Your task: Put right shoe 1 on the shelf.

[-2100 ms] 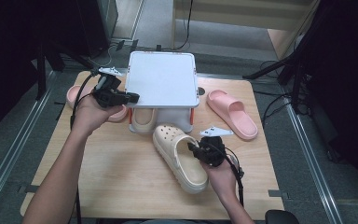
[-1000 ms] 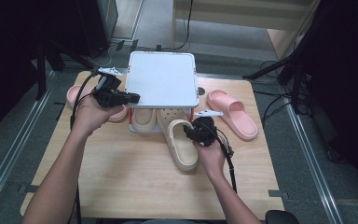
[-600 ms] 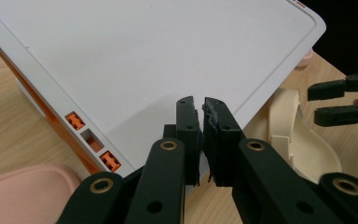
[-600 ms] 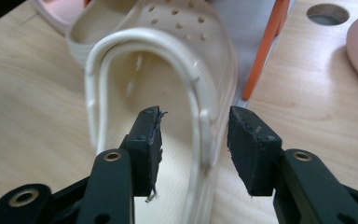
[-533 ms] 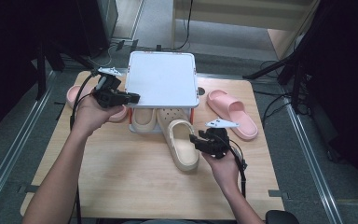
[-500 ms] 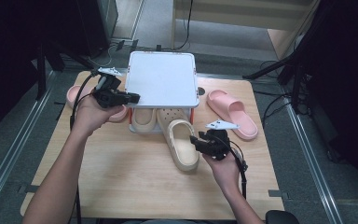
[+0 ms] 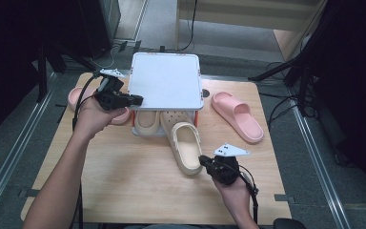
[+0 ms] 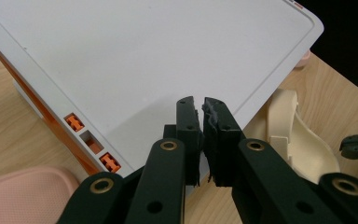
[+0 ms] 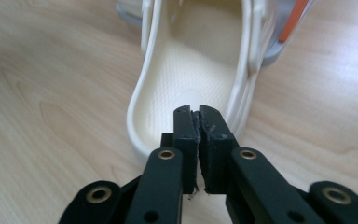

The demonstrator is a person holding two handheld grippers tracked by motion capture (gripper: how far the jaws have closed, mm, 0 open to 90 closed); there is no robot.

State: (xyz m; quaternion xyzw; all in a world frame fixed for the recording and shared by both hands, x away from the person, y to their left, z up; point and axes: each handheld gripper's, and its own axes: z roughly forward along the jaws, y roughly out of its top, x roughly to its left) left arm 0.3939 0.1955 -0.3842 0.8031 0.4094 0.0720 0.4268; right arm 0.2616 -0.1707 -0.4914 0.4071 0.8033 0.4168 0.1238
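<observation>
Right gripper [image 9: 198, 114] is sitting pressed together just behind the heel of the cream foam clog [image 7: 187, 148], nothing between the pads; its jaws have just been closing, and in the right gripper view they are meeting empty above the heel rim. Left gripper [image 8: 201, 105] is also pressed together, bearing on the near corner of the white square plastic rack top [image 7: 166, 81], pinching nothing that I can make out, more likely steadying it. I am reading the step as sliding this clog under the rack beside its cream mate [image 7: 147, 121], with closed tongs as a pusher. The clog is lying on the light wooden table [image 7: 124, 181], sole down, toe already tucked under the rack's front edge, heel out toward me. Its long axis is running front to back, toe away from me and canted slightly to my left. Next move is calling for a level nudge on the heel along that axis, kept low so the tips are not riding over the rim, while the left is holding the rack from shifting
</observation>
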